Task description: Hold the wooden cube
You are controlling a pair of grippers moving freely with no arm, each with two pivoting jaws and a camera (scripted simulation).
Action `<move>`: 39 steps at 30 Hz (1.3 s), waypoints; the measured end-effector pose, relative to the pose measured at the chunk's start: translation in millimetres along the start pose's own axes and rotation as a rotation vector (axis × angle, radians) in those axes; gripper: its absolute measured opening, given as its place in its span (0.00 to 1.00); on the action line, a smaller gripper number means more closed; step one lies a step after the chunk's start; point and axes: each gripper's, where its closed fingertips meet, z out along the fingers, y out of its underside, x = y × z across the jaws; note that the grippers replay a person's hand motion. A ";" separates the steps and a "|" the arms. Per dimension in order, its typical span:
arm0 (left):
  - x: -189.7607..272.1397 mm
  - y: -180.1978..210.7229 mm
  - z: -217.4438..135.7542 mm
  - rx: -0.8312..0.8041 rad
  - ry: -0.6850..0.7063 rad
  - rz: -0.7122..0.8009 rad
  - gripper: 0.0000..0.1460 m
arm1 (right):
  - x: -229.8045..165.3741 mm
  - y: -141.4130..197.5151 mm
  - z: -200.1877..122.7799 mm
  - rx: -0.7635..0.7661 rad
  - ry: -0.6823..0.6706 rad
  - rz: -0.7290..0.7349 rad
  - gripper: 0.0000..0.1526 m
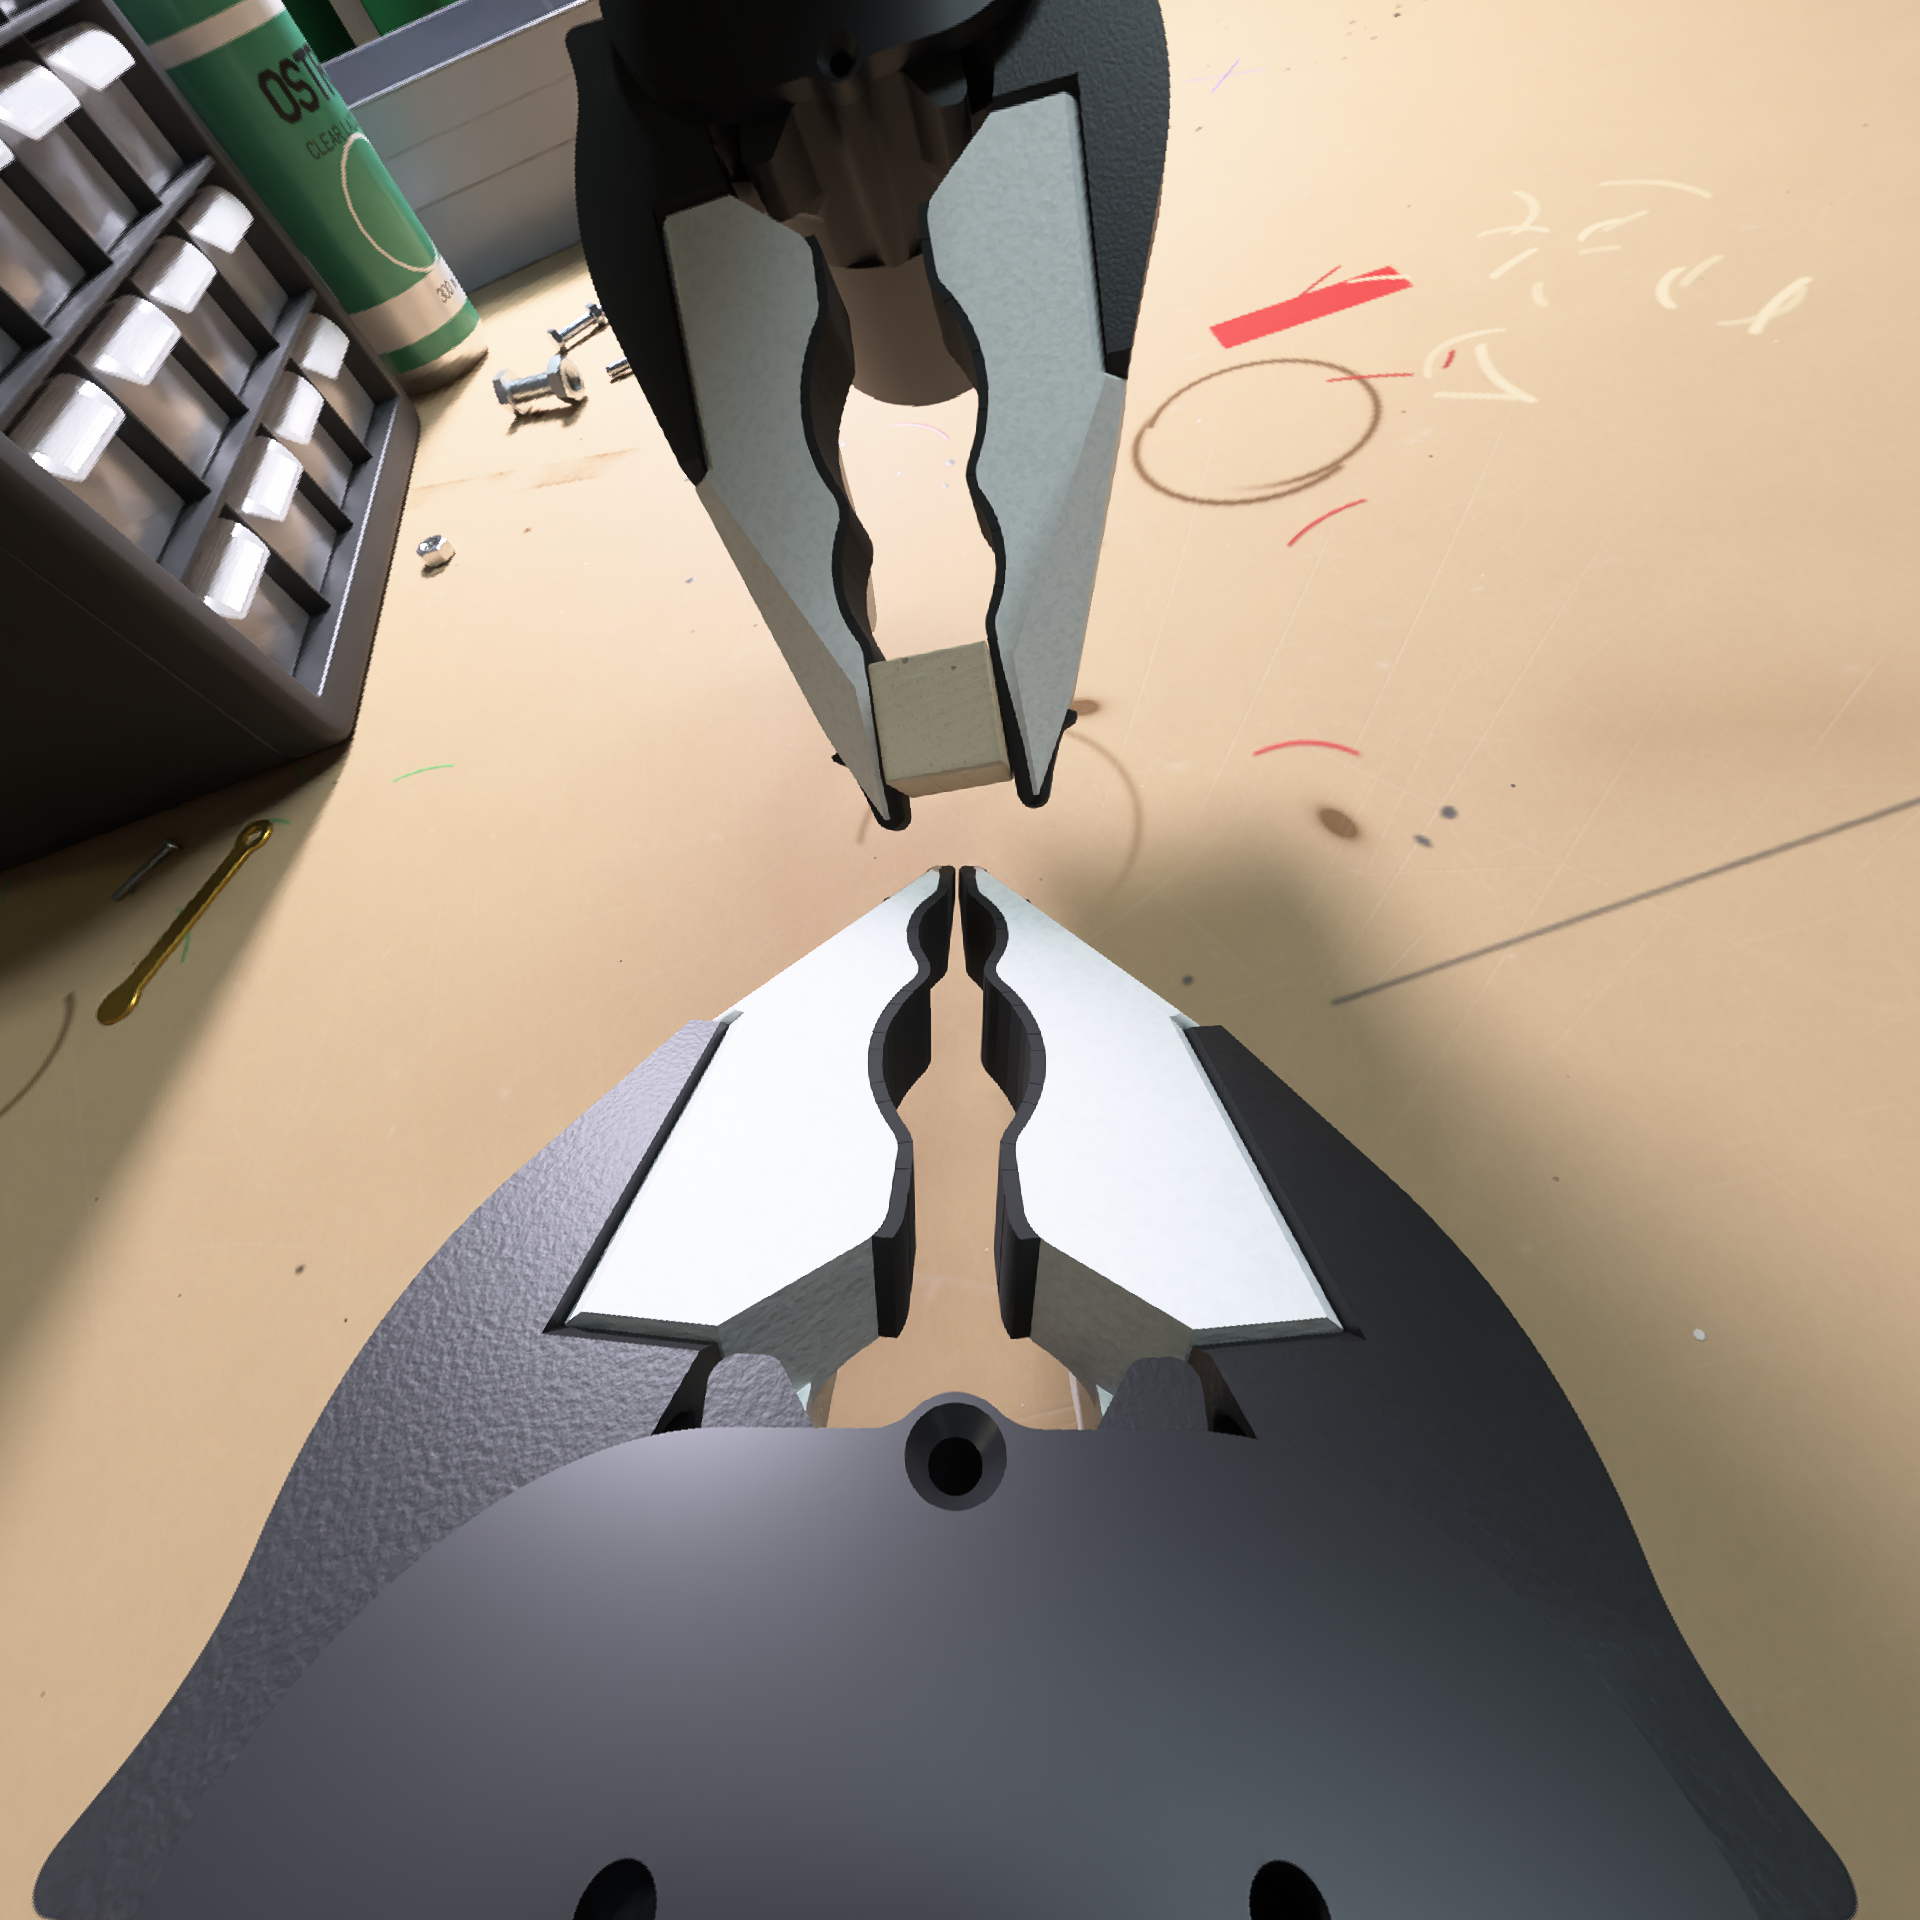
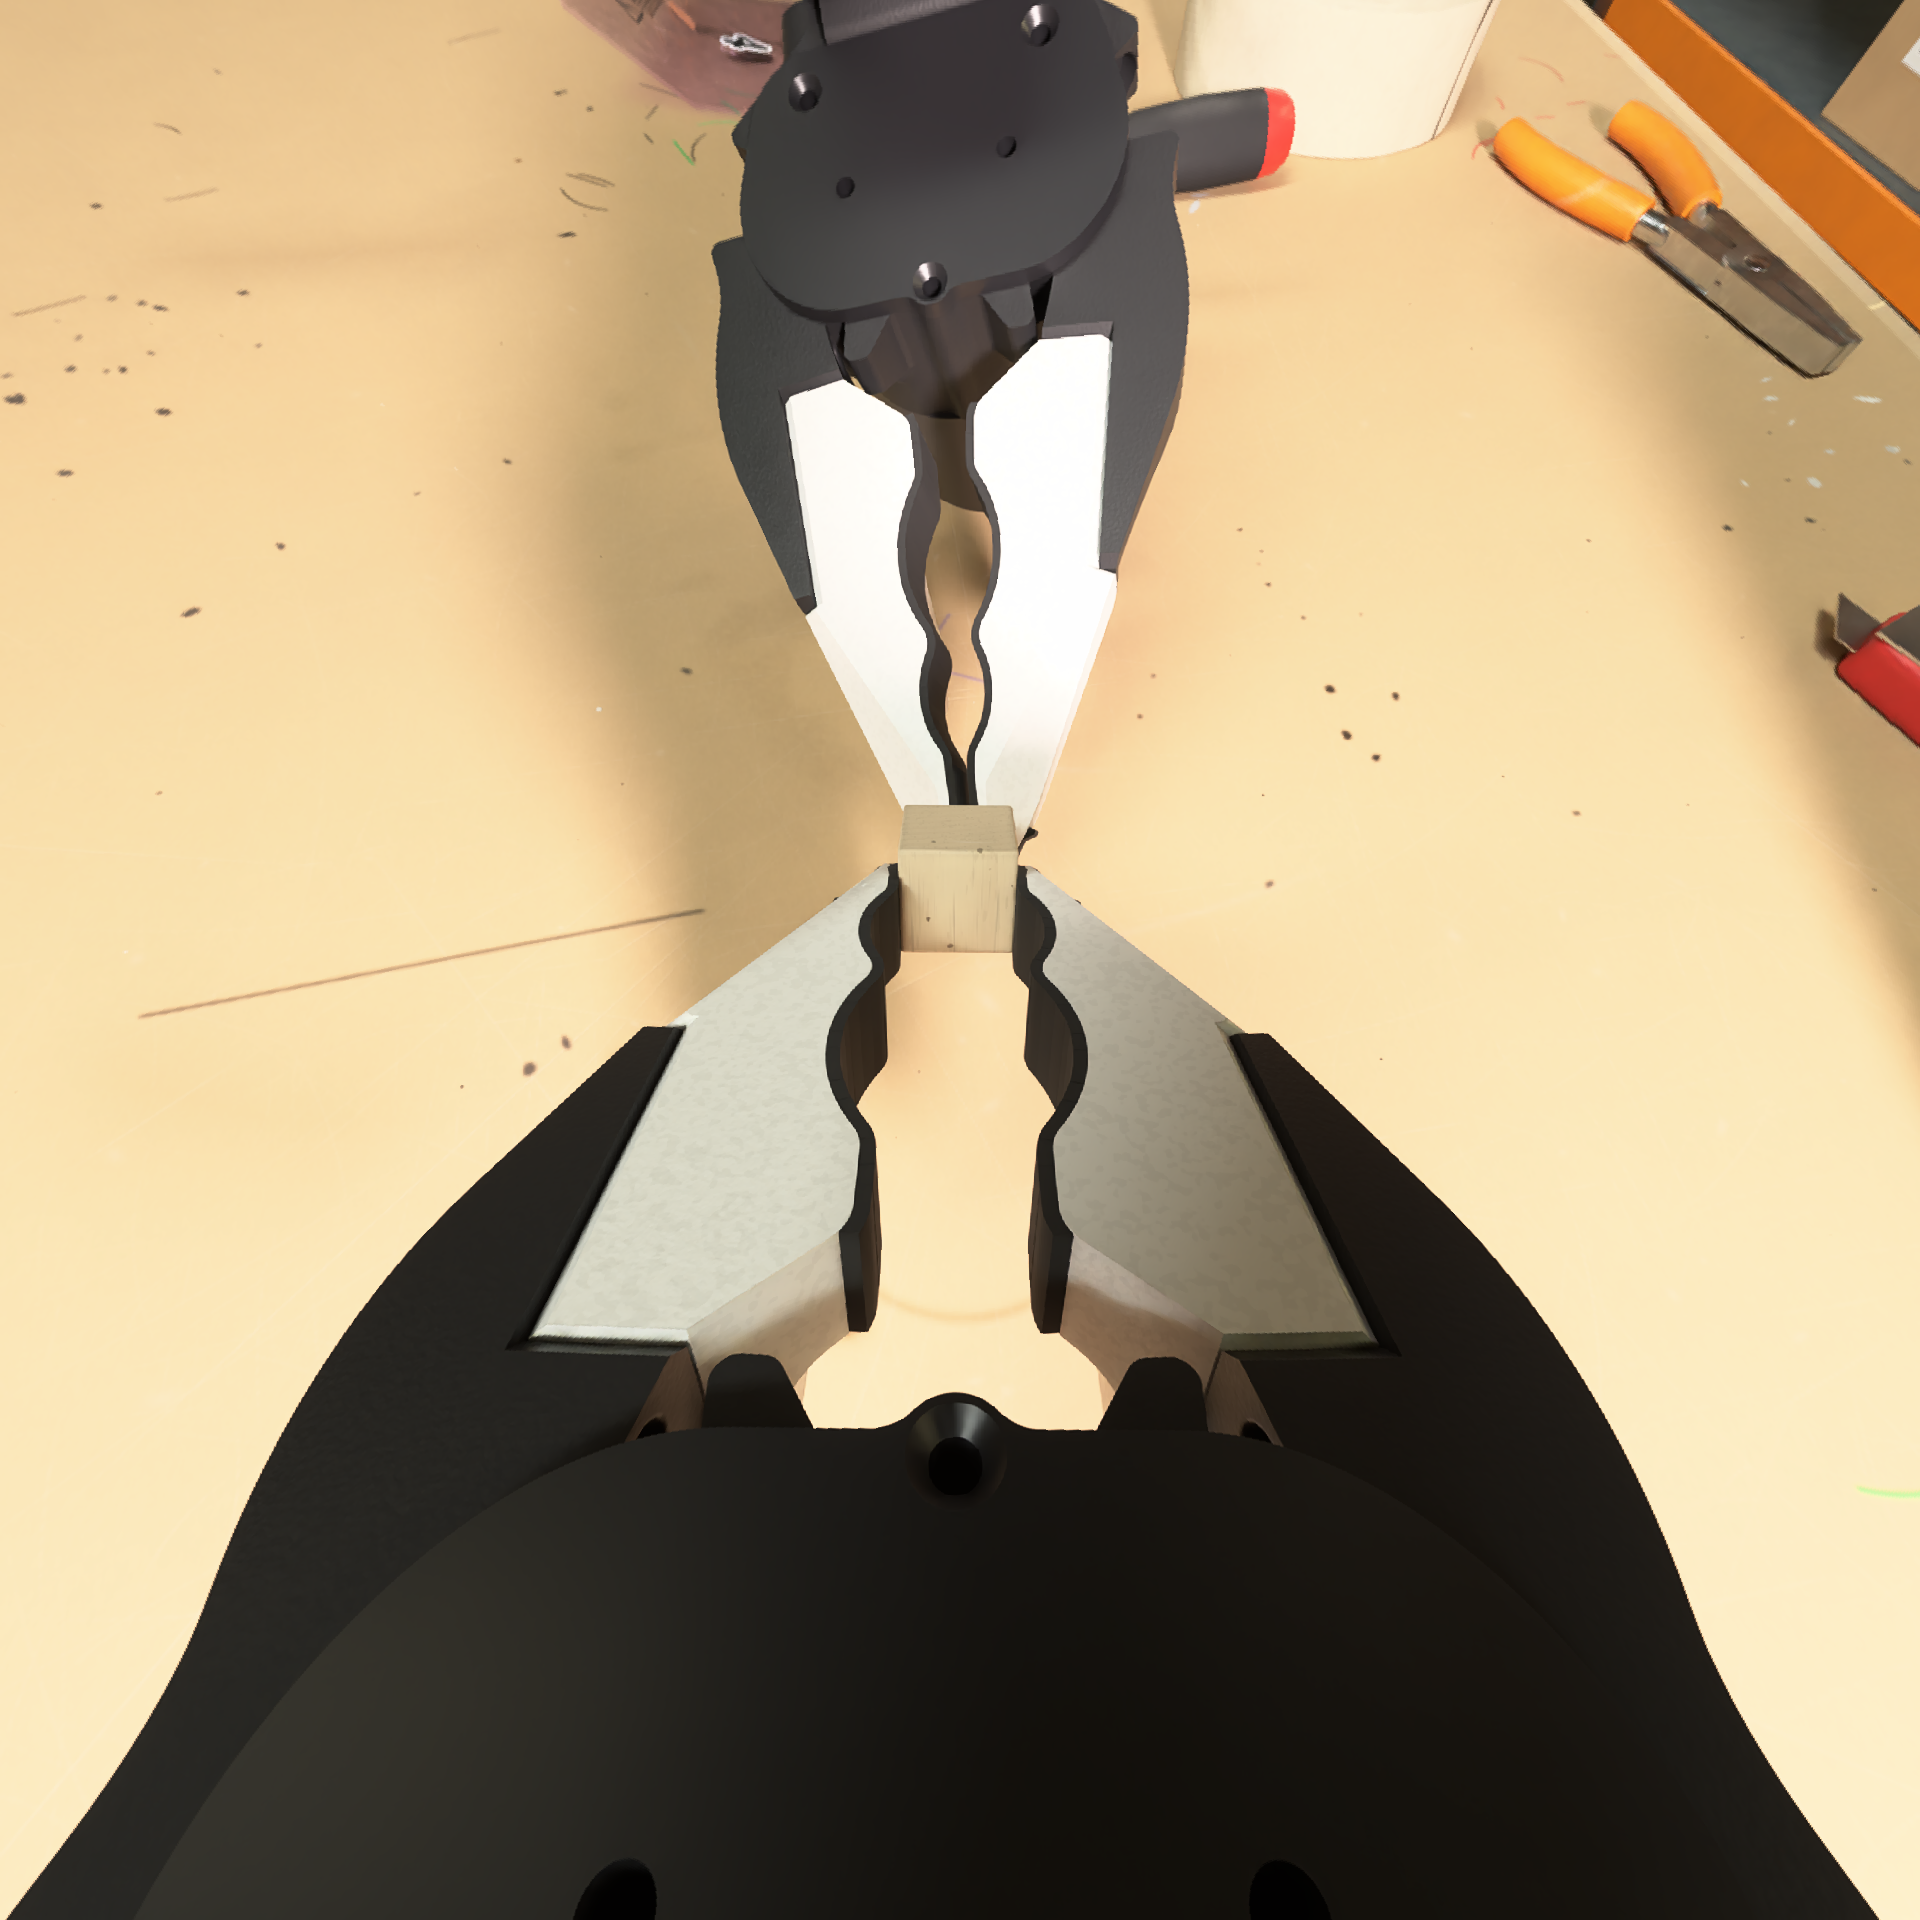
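The right tool [image 2: 956, 883] already grips the wooden cube [image 2: 956, 894] between its tips, while the left tool [image 1: 954, 873] sits clenched and empty just opposite.

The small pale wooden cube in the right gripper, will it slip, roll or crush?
The small pale wooden cube looks rigid, so crushing seems unlikely. Its flat sides meet the right gripper squarely, probably resisting slip. If dropped on the tan workbench, flat faces should stop rolling.
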 end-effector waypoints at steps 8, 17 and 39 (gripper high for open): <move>0.8 -0.7 1.0 -0.023 -0.010 -0.013 0.00 | -0.9 1.7 -0.5 -0.053 0.025 0.021 0.13; 1.8 -1.0 1.6 -0.049 -0.023 -0.006 0.00 | -2.4 3.2 -0.7 -0.095 0.046 0.007 0.13; 1.9 3.8 -1.3 0.008 0.067 -0.085 0.01 | -0.6 1.0 1.2 -0.075 0.055 -0.040 0.13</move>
